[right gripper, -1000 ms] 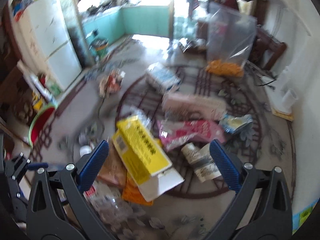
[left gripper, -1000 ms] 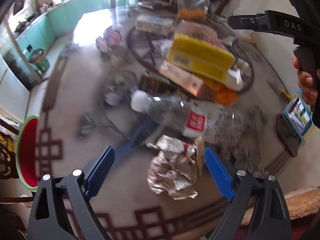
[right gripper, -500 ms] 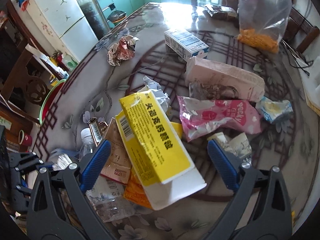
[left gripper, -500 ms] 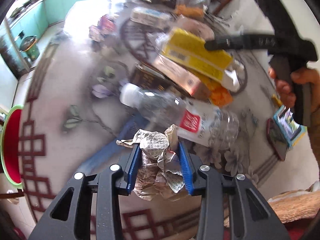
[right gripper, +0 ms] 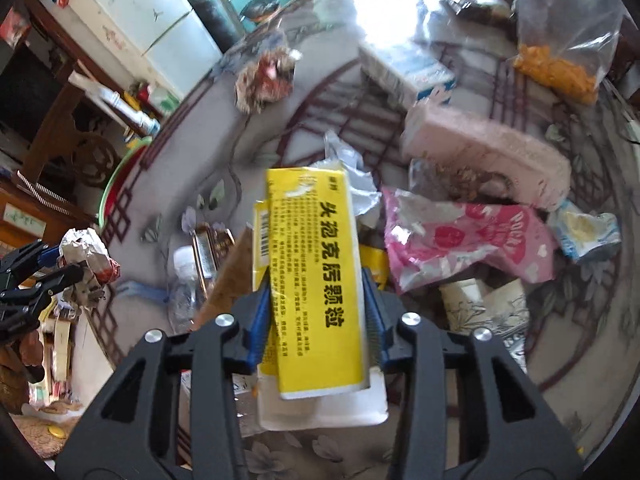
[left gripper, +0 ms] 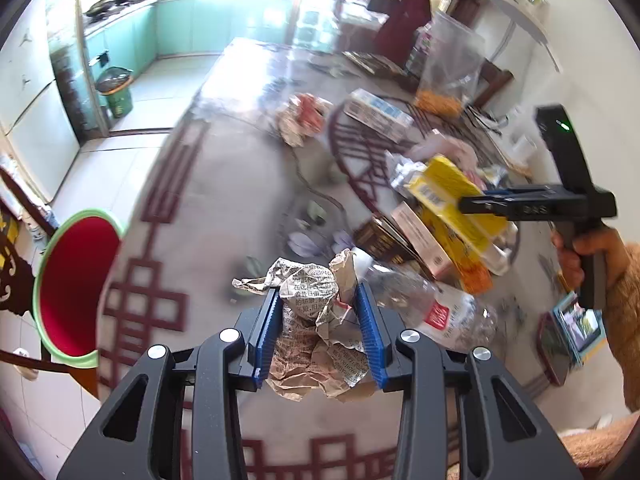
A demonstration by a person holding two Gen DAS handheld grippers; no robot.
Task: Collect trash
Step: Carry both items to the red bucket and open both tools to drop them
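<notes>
Crumpled newspaper (left gripper: 316, 320) sits squeezed between the blue pads of the left claw (left gripper: 316, 330) in the left wrist view; the jaws have just been closing and now press the wad from both sides. Beyond it the patterned worktop (left gripper: 224, 184) carries the rest of the litter: a clear plastic bottle (left gripper: 436, 308) with a red label lies just to the right of the wad, and a heap of flat cartons lies further off. A red basin with a green rim (left gripper: 76, 284) shows at the left, past the worktop's edge. At the right a hand (left gripper: 580, 256) holds the right claw's black handle, and its fingers reach onto the yellow box (left gripper: 452, 196) in the heap. A clear bag with orange contents (left gripper: 444, 80) stands at the far side.

From the right wrist view, the right claw (right gripper: 318, 320) grips the yellow box (right gripper: 320, 276) by its long sides; the jaws have just been closing and the pads press on the carton. A pink wrapper (right gripper: 468, 240) lies just right of the box, with a pale pink carton (right gripper: 492, 160) behind it. A second crumpled wad (right gripper: 264, 80) lies well apart at the far left of the worktop. At the left edge the left claw (right gripper: 52, 264) shows with the newspaper (right gripper: 86, 256) in its pads.
</notes>
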